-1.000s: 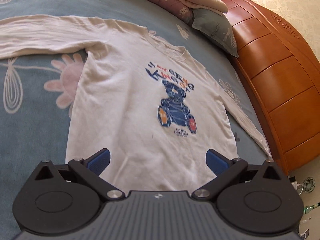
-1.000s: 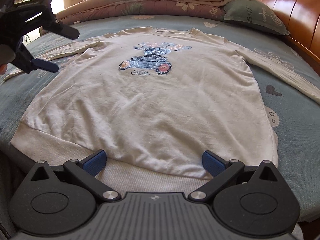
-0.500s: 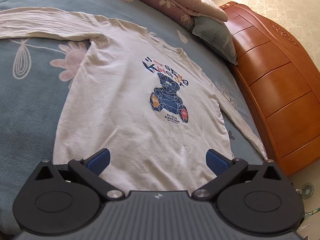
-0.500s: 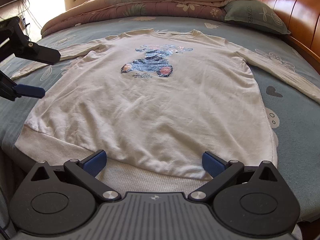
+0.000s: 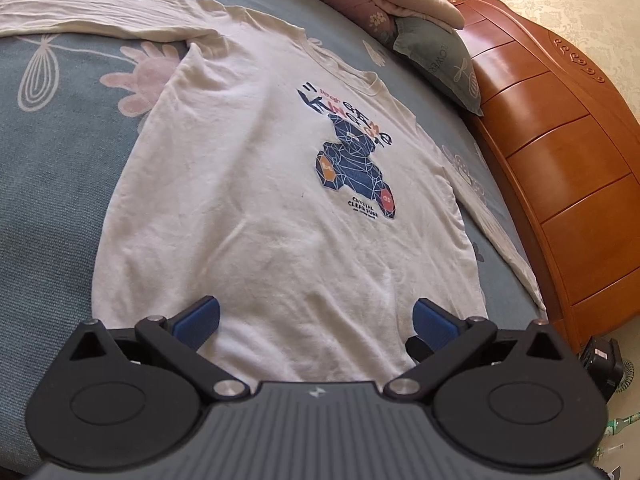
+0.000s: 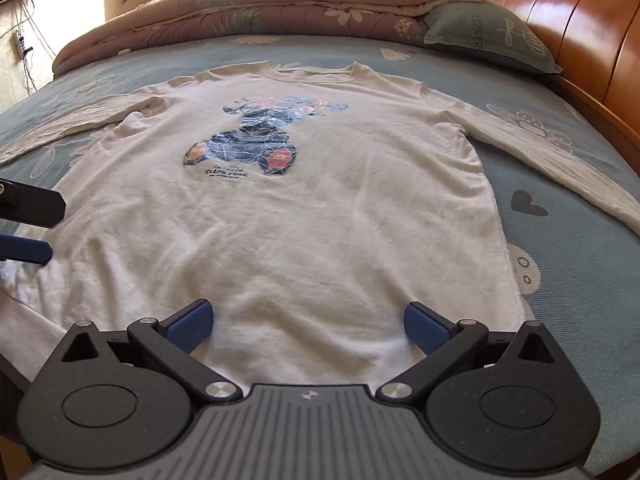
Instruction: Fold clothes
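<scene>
At the left edge of the right wrist view, the left gripper [image 6: 24, 232] is seen side-on, its two fingers spread apart above the lower left corner of the shirt, with nothing held between them. Across the middle of both views a white long-sleeved shirt [image 6: 304, 216] is laid flat, front up, on a blue-grey floral bedsheet [image 6: 568, 280], with its hem toward the bottom of the frame and its collar toward the top. One sleeve [image 6: 68, 124] is stretched toward the left edge of the right wrist view, and a dark blue bear print [image 6: 252, 144] is shown on the chest, slightly left of centre. In the lower centre of the right wrist view the right gripper [image 6: 308, 322] is held over the hem, its blue pads [image 6: 190, 324] set wide apart and empty; in the left wrist view the left gripper's own pads [image 5: 198, 320] are likewise spread wide over the hem area, gripping nothing. Whether either tool is touching the cloth cannot be told. A folded quilt [image 6: 280, 12] is piled along the top of the frame. Toward the right, the other sleeve [image 6: 560, 160] is extended to the frame edge, a green pillow [image 6: 488, 36] is placed in the upper right, and a wooden headboard [image 6: 580, 28] is seen at the far right.
</scene>
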`<state>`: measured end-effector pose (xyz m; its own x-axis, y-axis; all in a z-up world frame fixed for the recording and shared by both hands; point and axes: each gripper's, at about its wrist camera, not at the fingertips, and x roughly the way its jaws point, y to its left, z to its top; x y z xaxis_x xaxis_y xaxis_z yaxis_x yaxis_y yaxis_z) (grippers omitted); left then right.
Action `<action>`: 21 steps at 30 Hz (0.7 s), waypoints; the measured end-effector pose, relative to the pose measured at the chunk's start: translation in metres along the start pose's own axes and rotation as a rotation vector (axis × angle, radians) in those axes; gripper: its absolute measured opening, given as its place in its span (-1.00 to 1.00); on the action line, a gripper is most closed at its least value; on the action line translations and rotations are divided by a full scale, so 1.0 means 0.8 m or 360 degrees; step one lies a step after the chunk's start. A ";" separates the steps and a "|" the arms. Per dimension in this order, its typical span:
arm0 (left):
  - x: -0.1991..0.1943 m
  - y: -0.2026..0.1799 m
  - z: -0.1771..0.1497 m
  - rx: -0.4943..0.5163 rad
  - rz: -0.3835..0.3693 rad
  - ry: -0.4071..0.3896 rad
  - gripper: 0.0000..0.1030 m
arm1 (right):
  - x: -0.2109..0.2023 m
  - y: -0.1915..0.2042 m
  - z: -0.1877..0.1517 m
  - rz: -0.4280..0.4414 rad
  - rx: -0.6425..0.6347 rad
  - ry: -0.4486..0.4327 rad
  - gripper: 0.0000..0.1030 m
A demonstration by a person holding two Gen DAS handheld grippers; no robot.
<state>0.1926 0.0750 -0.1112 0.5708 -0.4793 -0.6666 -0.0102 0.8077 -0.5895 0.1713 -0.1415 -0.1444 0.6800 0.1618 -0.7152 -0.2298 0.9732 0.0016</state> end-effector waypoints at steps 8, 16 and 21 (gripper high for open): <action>0.002 -0.003 -0.001 0.0044 0.0009 -0.0009 0.98 | -0.022 -0.046 0.000 -0.0060 0.0209 0.0024 1.00; -0.001 -0.001 0.000 -0.0009 0.0013 -0.0009 0.98 | -0.010 -0.030 -0.001 0.0065 0.0232 0.0028 1.00; -0.003 -0.032 0.012 0.0052 0.0078 -0.0006 0.98 | -0.018 -0.054 -0.010 0.0131 0.0338 -0.0032 1.00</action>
<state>0.1993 0.0592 -0.0898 0.5737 -0.4378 -0.6923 -0.0112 0.8409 -0.5411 0.1663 -0.1870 -0.1397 0.6791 0.2435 -0.6925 -0.1349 0.9687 0.2083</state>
